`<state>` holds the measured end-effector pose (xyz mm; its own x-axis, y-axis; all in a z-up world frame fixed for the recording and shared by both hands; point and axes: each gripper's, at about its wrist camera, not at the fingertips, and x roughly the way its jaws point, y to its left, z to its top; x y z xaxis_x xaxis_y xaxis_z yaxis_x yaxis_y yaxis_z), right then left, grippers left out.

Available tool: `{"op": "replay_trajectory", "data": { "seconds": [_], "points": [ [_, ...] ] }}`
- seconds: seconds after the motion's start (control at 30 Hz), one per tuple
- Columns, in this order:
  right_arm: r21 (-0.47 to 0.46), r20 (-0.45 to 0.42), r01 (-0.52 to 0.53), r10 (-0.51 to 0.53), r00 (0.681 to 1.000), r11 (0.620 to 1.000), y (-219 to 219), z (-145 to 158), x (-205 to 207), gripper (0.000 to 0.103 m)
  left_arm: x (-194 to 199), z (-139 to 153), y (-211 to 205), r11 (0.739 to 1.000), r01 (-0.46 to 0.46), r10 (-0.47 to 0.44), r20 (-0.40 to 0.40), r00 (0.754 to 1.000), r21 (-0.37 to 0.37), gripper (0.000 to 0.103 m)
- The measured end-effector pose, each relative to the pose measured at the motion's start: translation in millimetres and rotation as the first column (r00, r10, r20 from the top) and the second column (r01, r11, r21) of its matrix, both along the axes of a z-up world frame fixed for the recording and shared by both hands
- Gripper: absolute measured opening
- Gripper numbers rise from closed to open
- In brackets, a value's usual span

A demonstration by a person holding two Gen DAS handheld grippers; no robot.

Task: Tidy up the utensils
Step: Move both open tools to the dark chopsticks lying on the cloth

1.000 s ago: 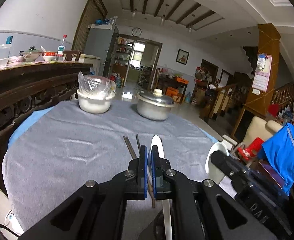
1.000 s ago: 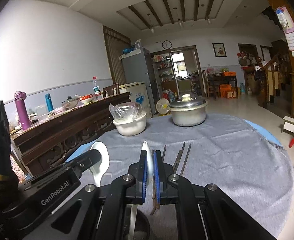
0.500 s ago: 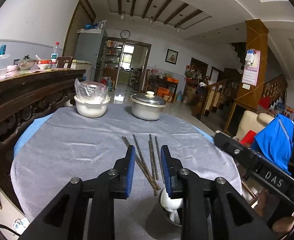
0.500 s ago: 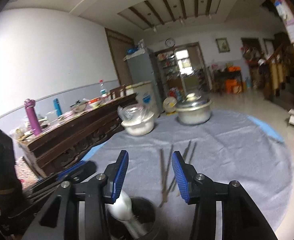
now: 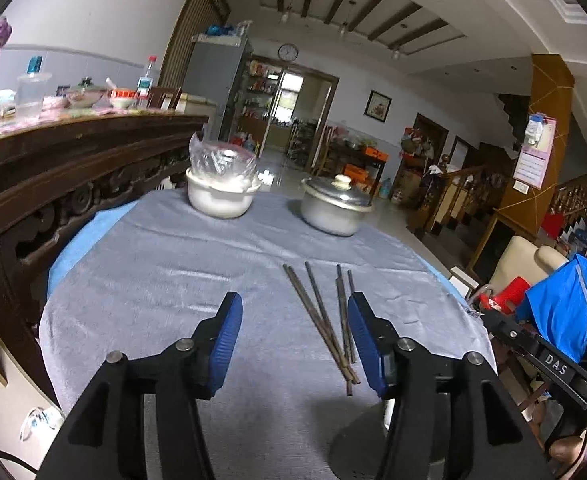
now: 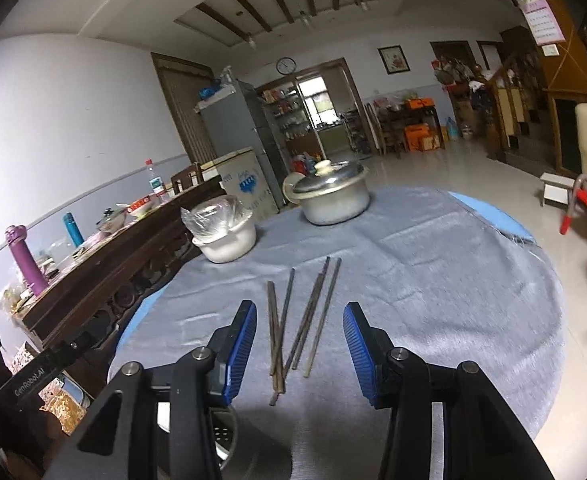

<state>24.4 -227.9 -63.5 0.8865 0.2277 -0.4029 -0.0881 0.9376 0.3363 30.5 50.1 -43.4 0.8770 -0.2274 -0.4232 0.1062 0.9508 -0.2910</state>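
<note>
Hovering over grey tablecloth (image 5: 165, 280), left gripper (image 5: 293, 340) and right gripper (image 6: 299, 350) stood parted, empty; left's jaws had just been widening. Chopsticks (image 6: 293, 320) lay loose ahead, crossed. Judged light, stiff, slippery: pinch mid-shaft.

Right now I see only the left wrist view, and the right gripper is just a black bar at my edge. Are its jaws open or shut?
Observer: Open. The right gripper has just been opening its jaws, and nothing is between them.
Operator: What lies before it?
Observer: The chopsticks lie loose on the grey cloth, straight ahead of its jaws and untouched.
Operator: Where is the holder from there?
Observer: A dark perforated holder sits low at the near edge, partly hidden under the finger on the picture's left side.
</note>
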Motion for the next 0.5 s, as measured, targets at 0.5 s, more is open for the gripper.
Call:
{"op": "replay_trajectory", "data": {
  "seconds": [0.5],
  "points": [
    [0.049,-0.11,0.012,-0.006,0.994,0.999,-15,-28,26,0.048,85,-35,20,1.0,-0.008,0.004,-0.229,0.974,-0.018,0.056]
  ]
}}
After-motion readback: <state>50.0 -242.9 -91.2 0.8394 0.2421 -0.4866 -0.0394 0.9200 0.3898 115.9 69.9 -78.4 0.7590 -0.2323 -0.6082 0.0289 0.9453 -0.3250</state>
